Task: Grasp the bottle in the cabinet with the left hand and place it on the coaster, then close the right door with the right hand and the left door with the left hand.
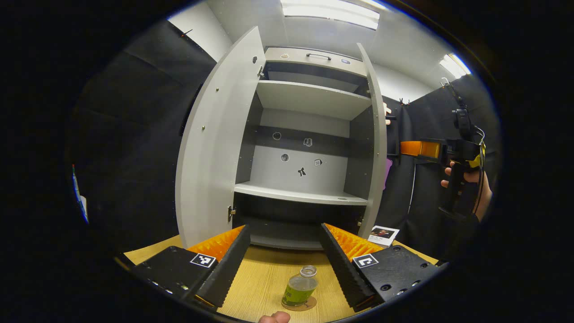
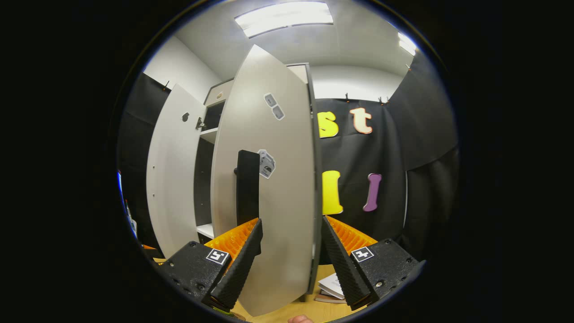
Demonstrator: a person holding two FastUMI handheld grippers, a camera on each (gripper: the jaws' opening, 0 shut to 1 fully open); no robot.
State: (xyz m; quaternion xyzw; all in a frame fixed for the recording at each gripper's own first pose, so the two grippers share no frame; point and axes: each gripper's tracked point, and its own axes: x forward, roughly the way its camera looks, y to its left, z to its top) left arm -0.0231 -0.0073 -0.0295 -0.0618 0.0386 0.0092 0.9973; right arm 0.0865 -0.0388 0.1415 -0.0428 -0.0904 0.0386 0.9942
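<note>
A small clear bottle (image 1: pixel 299 288) with a green label stands upright on a round coaster (image 1: pixel 309 306) on the wooden table. My left gripper (image 1: pixel 284 264) is open just above and behind it, touching nothing. Beyond stands the grey cabinet (image 1: pixel 309 98), shelves bare, with its left door (image 1: pixel 215 148) and right door (image 1: pixel 376 148) both swung out. My right gripper (image 1: pixel 417 149), held by a hand, hovers by the right door's outer side. In the right gripper view my right gripper (image 2: pixel 291 264) is open, close to the right door (image 2: pixel 278 197) and its black handle (image 2: pixel 248 186); the left door (image 2: pixel 172 175) lies beyond.
A small card (image 1: pixel 383 234) lies on the table (image 1: pixel 264 278) beside the cabinet's right foot, and a few booklets (image 2: pixel 331 287) lie near the door's lower edge. Black cloth walls close in on both sides. Small stickers dot the cabinet's back panel.
</note>
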